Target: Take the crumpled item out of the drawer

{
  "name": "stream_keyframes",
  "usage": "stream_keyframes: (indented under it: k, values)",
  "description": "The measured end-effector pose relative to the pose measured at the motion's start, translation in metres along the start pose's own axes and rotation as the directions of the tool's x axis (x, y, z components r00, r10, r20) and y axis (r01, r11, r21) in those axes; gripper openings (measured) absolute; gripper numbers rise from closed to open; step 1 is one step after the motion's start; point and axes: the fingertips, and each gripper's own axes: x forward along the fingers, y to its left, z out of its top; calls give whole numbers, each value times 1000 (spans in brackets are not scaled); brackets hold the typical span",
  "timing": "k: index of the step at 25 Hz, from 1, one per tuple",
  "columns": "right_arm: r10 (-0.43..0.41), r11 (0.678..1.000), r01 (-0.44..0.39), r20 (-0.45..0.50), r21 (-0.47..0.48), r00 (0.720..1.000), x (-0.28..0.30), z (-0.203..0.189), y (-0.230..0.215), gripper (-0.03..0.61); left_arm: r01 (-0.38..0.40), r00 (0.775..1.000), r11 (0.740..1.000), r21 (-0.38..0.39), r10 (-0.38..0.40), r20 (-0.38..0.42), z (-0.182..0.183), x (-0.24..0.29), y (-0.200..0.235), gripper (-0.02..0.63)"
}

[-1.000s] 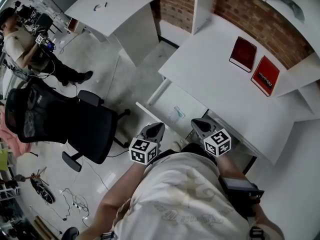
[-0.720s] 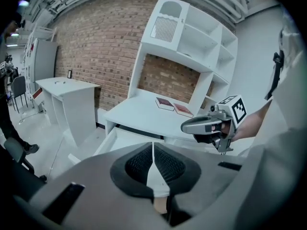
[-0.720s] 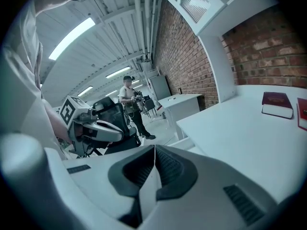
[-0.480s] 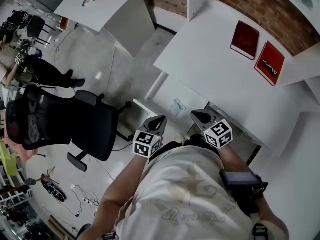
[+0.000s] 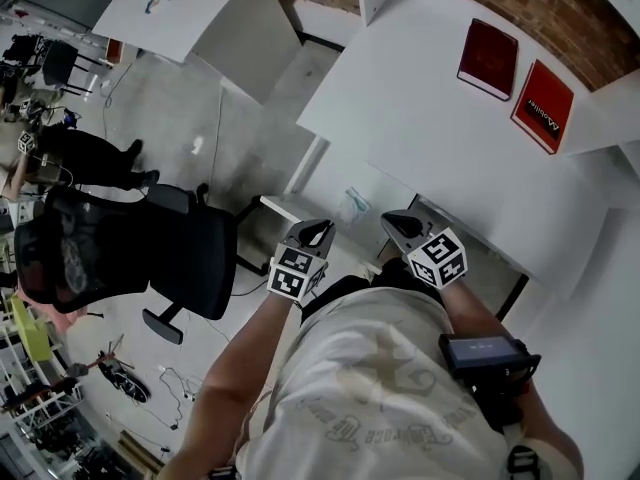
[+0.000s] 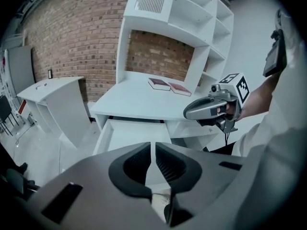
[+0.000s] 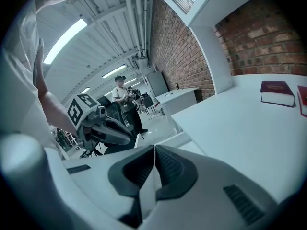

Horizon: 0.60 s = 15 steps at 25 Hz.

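both grippers have sunk a little toward the open drawer [image 5: 322, 180] since a second ago, and they sit closer to its near edge now. the left gripper [image 5: 319, 230] has its jaws pressed together with nothing between them, just as its own view shows [image 6: 153, 145]. the right gripper [image 5: 394, 219] is closed and empty too, the two pads meeting in a thin line [image 7: 154, 147]. they hang side by side, apart from each other, left one over the drawer's near end, right one by the front edge of the white desk [image 5: 430, 118].

the crumpled item [image 5: 352, 206] hasn't moved. it lies inside the drawer toward the right side, just beyond the two jaw tips and between them, touched by neither.

on the far right of the desk the two red books [image 5: 488, 46] lie as before. the black office chair [image 5: 130, 253] stands to the left on the floor.
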Motion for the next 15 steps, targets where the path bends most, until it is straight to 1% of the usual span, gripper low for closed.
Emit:
stream_keyframes:
  k: [1,3,4,10,15]
  values:
    - [-1,1000,1,1,2,1000,0,0,-1,25,7,1000,1000,13,-7,-15,-1,3,0,29]
    - [-2,1000,2,2,8,1000,1,-1,-2,25,26,999,999,38,-24,-47,-2,7,-1,73]
    - [-2,1000,2,2,12,1000,1,-1,-3,25,34,998,998,51,-31,-60,-3,8,-1,84]
    - [-6,1000,6,4,28,1000,1,-3,-9,25,77,988,989,126,-60,-140,-10,24,1,126]
    - [-11,999,11,2,33,1000,0,-7,-15,25,122,973,972,203,-77,-217,-15,38,-1,154]
